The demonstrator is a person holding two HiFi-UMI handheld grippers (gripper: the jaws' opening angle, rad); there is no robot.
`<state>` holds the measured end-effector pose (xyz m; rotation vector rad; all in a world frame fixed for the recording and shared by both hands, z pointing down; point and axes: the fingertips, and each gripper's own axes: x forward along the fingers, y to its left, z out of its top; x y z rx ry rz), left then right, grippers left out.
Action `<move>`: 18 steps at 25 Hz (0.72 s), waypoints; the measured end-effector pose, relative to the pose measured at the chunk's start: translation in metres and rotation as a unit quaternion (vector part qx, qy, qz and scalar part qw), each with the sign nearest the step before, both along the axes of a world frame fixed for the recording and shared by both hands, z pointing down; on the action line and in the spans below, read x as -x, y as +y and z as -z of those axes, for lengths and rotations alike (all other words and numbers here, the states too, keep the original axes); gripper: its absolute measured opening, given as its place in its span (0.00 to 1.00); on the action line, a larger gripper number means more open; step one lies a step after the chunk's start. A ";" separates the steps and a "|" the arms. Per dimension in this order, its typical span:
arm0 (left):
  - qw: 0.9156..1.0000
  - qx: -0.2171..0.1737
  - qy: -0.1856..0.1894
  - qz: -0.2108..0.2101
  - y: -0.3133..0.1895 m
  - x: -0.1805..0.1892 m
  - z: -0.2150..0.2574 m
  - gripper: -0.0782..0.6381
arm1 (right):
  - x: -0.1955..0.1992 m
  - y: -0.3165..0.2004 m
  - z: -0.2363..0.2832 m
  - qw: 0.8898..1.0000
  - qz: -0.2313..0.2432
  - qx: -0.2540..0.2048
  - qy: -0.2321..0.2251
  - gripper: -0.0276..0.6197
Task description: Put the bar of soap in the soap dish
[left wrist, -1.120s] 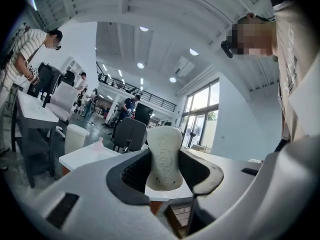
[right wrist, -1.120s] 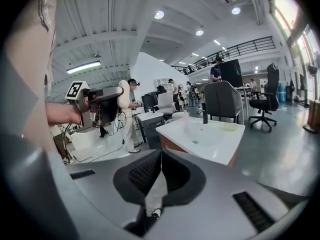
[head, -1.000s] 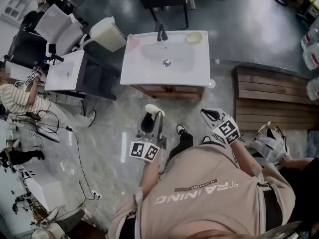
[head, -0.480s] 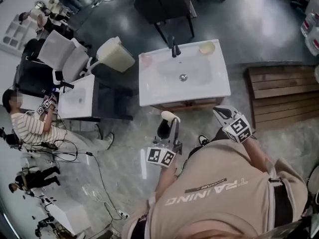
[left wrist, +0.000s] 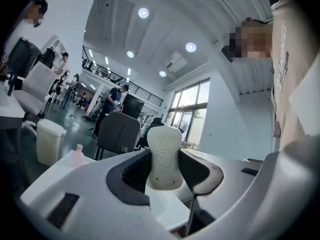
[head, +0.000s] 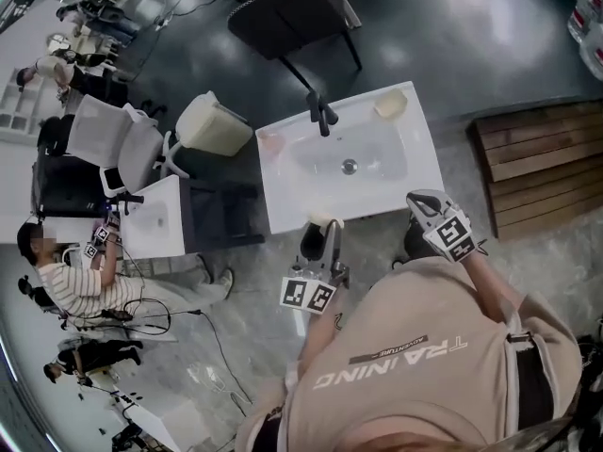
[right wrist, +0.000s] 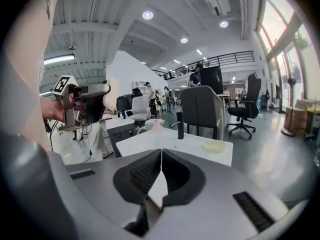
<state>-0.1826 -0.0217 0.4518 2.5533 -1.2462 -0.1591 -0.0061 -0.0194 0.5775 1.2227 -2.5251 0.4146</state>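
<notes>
**Soap riding in the left gripper, dish waiting across the basin**

The left gripper [left wrist: 167,171] is clamping the pale bar of soap [left wrist: 163,154] by its lower end. Most of the bar is standing upright above the dark pads. The right gripper [right wrist: 161,171] is holding nothing, its jaws pressed together along a thin seam. In the head view it is hanging at centre right, off the near edge of the white tabletop [head: 283,205].

The bar is sitting just over that near edge, at the middle of the head view. The yellowish soap dish [head: 390,104] is lying at the tabletop's far corner, toward the upper right, well apart from the bar. The sunken bowl and its drain [head: 350,166] are lying between them, and the dark faucet [head: 320,116] is standing to the dish's left.

The grip looks like the main risk. With so little of the bar between the pads, it could pivot or slide out during the reach and drop into the bowl. The dish looks light and shallow, so a bar arriving tilted or pushed sideways could nudge it toward the tabletop's edge. The closed right gripper is too far off to steady it.
</notes>
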 end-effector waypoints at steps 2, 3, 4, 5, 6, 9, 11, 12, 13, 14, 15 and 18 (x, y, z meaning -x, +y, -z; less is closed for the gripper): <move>0.999 -0.022 -0.021 -0.013 -0.026 -0.006 0.008 0.35 | -0.003 -0.031 0.005 1.000 -0.012 -0.013 -0.010 0.06; 0.999 -0.031 -0.034 -0.021 -0.040 -0.010 0.011 0.35 | -0.005 -0.047 0.007 0.999 -0.021 -0.018 -0.017 0.06; 0.998 -0.036 -0.045 -0.027 -0.053 -0.013 0.014 0.35 | -0.006 -0.063 0.010 0.999 -0.029 -0.020 -0.023 0.06; 0.998 -0.036 -0.049 -0.032 -0.065 -0.017 0.015 0.35 | -0.007 -0.078 0.013 0.999 -0.035 -0.023 -0.028 0.06; 0.998 -0.033 -0.049 -0.035 -0.076 -0.020 0.015 0.35 | -0.007 -0.090 0.016 0.998 -0.037 -0.026 -0.032 0.06; 0.998 -0.020 -0.037 -0.040 -0.104 -0.028 0.013 0.35 | -0.003 -0.116 0.022 0.998 -0.023 -0.036 -0.037 0.06; 0.998 -0.016 -0.033 -0.046 -0.119 -0.033 0.011 0.35 | -0.003 -0.127 0.018 0.999 -0.018 -0.031 -0.033 0.06; 0.998 -0.015 -0.032 -0.049 -0.126 -0.036 0.009 0.35 | -0.005 -0.133 0.013 0.999 -0.020 -0.026 -0.029 0.06; 0.998 -0.013 -0.031 -0.054 -0.133 -0.038 0.007 0.35 | -0.007 -0.139 0.008 0.999 -0.023 -0.020 -0.026 0.06; 0.998 -0.013 -0.031 -0.059 -0.139 -0.039 0.005 0.35 | -0.008 -0.144 0.004 0.999 -0.028 -0.015 -0.023 0.06; 0.997 -0.013 -0.032 -0.066 -0.144 -0.040 0.004 0.35 | -0.008 -0.148 0.002 0.999 -0.033 -0.011 -0.022 0.06; 0.996 -0.014 -0.022 -0.090 -0.162 -0.039 0.002 0.35 | -0.011 -0.157 0.000 0.998 -0.061 -0.004 -0.014 0.06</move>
